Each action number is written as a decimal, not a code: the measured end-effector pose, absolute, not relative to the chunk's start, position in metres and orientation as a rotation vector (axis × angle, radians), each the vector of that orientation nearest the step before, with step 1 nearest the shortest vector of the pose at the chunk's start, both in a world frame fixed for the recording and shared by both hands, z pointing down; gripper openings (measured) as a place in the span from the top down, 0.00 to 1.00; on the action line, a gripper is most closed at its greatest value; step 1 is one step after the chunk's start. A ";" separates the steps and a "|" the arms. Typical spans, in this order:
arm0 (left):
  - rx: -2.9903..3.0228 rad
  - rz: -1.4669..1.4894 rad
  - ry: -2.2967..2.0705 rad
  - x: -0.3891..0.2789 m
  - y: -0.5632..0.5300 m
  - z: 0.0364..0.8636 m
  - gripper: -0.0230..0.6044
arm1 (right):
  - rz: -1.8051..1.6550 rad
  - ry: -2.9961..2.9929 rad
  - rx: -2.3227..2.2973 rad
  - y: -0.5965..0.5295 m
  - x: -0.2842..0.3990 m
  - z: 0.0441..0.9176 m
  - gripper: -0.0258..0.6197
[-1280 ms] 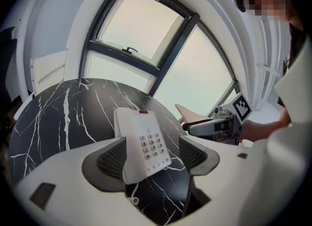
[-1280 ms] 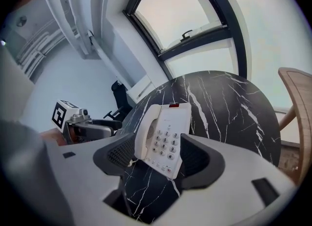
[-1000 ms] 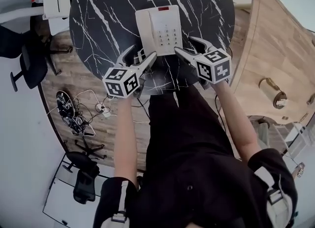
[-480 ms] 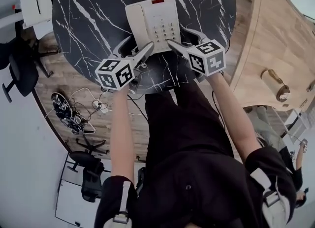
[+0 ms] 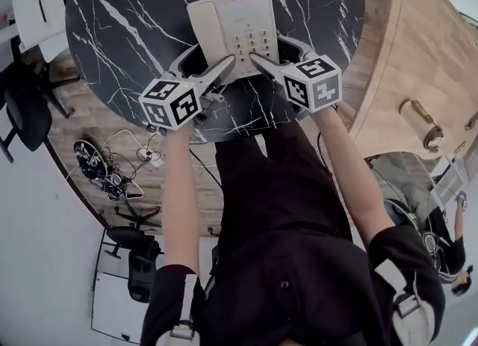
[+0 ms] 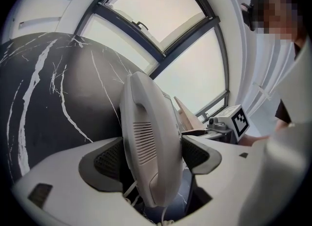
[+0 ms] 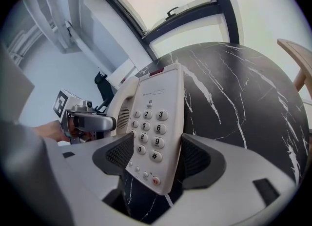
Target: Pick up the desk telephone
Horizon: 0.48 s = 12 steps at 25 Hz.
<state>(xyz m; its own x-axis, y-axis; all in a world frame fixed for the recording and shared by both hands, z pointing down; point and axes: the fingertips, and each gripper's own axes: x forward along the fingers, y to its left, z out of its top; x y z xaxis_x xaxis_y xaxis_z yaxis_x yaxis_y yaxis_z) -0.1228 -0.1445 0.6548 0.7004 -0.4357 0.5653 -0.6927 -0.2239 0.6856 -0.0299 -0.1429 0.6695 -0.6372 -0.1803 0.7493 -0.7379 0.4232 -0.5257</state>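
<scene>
A beige desk telephone (image 5: 250, 19) lies on a round black marble table (image 5: 134, 23), its handset (image 5: 205, 27) resting in the cradle on the left side. My left gripper (image 5: 213, 54) is open, and its fingers straddle the near end of the handset (image 6: 146, 137); the pads sit close beside it. On the other side my right gripper (image 5: 269, 47) is open too, with its jaws either side of the near right part of the keypad body (image 7: 158, 108). Each gripper shows in the other's view: the right gripper (image 6: 229, 122) and the left gripper (image 7: 83, 120).
A curved wooden counter (image 5: 418, 53) runs along the table's right. A white chair (image 5: 33, 1) and a black office chair (image 5: 26, 105) stand to the left, with cables (image 5: 104, 165) on the wooden floor. Large windows lie beyond the table.
Both grippers have moved forward from the table's near edge and now straddle the phone's near end. Their jaw spread looks the same.
</scene>
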 end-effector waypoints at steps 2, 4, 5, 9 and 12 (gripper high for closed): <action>1.867 0.295 -0.861 -0.121 -0.144 0.655 0.37 | 1.197 -2.068 0.782 -0.145 -0.030 0.671 0.50; 1.869 0.282 -0.839 -0.121 -0.144 0.656 0.37 | 1.202 -2.064 0.787 -0.146 -0.030 0.672 0.50; 1.872 0.278 -0.829 -0.121 -0.145 0.657 0.36 | 1.200 -2.064 0.789 -0.147 -0.031 0.672 0.50; 1.876 0.259 -0.799 -0.119 -0.145 0.657 0.35 | 1.185 -2.061 0.801 -0.149 -0.031 0.675 0.50; 1.864 0.230 -0.781 -0.119 -0.145 0.658 0.35 | 1.180 -2.061 0.799 -0.150 -0.031 0.676 0.50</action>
